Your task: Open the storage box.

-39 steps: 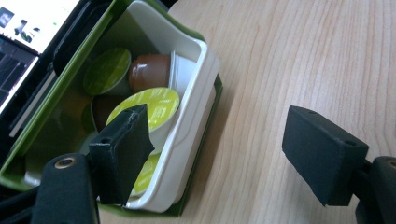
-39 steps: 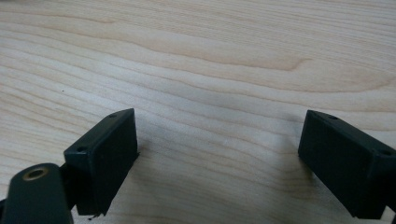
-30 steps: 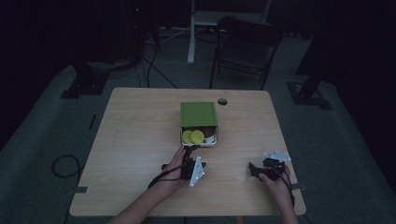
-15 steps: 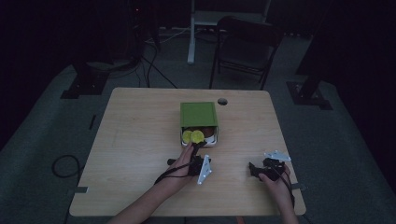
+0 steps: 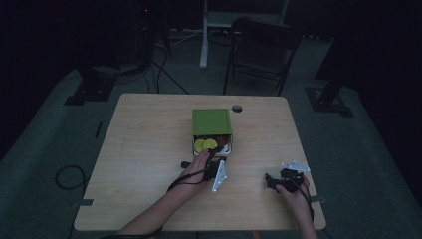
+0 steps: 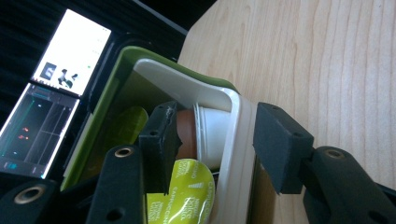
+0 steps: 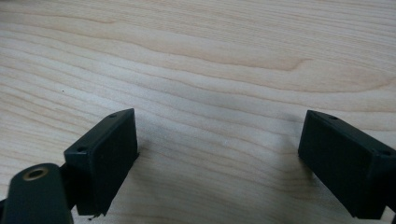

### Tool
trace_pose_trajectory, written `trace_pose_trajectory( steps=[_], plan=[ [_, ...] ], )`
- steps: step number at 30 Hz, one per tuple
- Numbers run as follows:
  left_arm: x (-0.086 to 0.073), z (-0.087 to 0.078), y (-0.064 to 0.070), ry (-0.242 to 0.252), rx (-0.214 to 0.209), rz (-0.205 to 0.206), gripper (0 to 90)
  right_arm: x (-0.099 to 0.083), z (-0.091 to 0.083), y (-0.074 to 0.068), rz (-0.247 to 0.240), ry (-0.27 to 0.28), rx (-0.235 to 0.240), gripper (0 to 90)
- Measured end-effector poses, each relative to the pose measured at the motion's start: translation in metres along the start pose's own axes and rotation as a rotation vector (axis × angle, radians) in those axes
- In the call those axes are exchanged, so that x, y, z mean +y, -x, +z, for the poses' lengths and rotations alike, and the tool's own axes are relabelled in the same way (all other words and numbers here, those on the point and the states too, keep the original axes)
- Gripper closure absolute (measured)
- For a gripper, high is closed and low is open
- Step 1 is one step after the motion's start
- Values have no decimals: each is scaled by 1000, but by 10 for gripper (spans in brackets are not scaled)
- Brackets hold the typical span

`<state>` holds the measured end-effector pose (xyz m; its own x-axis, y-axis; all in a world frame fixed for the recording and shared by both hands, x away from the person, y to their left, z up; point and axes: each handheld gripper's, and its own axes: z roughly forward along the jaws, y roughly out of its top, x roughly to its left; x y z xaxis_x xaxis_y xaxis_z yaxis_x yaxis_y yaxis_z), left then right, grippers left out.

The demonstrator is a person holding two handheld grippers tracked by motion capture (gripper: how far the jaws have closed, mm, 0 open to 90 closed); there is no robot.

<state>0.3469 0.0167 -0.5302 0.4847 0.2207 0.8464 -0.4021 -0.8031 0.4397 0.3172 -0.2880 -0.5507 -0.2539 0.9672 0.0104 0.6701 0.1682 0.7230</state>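
The box (image 5: 212, 122), green with a white tray (image 6: 232, 140) partly drawn out of its near end, lies at the middle of the table (image 5: 144, 149), its long axis running away from the person; the tray holds capsules, among them a yellow-green one (image 6: 187, 193) marked cappuccino and a brown-topped one (image 6: 187, 135) against the tray's corner; the left gripper (image 5: 215, 158) is at that open near end, and in the left gripper view its jaws straddle the tray's side wall, one jaw inside among the capsules, the other outside over the wood, with gaps either side, so it is released and grasps nothing yet; the wall lies straight ahead between the jaws, which is what a closing pinch would need, and a pull along the box's long axis towards the person would likely slide the tray farther out; the right gripper (image 5: 276, 181) rests well apart on the table's near right, jaws spread wide over bare wood, holding nothing; the left hand (image 5: 196, 167) is plainly the nearer; beyond the table a chair (image 5: 261, 47) stands on the dark floor.
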Motion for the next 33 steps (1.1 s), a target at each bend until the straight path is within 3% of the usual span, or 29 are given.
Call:
trace_pose_trajectory(
  steps=[2,9,16,23,33],
  plan=[
    [0,1,2,-9,-2,24,526,0,0,0,0,0,0,114],
    [-6,6,9,-49,-26,48,577,0,0,0,0,1,0,114],
    [-9,8,16,-81,4,143,661,0,0,0,0,0,0,114],
    [-7,10,16,-109,20,200,712,0,0,0,-1,0,0,114],
    [-7,9,15,-109,13,238,728,0,0,0,0,0,0,114]
  ],
)
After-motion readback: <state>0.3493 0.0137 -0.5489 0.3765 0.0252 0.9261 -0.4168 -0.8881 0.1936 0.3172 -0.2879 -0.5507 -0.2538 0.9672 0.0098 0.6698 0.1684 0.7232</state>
